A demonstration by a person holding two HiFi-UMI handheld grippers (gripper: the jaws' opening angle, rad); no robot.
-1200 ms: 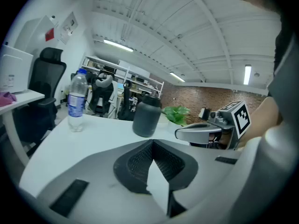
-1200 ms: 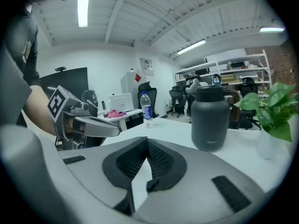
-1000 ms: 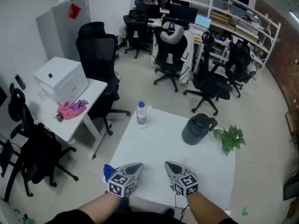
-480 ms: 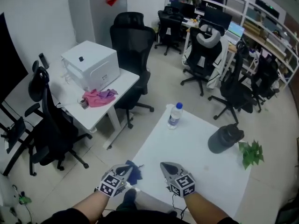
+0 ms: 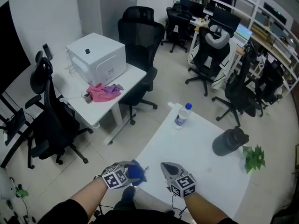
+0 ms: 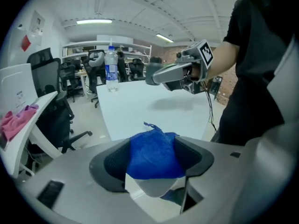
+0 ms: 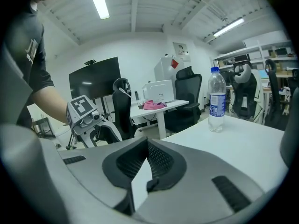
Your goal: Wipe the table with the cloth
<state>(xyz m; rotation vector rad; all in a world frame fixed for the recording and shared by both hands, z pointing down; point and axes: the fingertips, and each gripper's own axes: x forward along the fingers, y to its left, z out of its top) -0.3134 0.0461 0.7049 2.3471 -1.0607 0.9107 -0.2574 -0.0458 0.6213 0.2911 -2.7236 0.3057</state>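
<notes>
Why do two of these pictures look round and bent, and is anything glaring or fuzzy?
Left gripper view: fisheye lens, black corners, the blue mesh cloth slightly soft. Right gripper view: same bending, a long ceiling strip light glaring white. Head view: milder curving, even light, the white rectangular table sharp.

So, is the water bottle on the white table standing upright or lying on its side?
Upright. The water bottle stands on its base on the white table with its blue cap on top. The right gripper view shows the same.
</notes>
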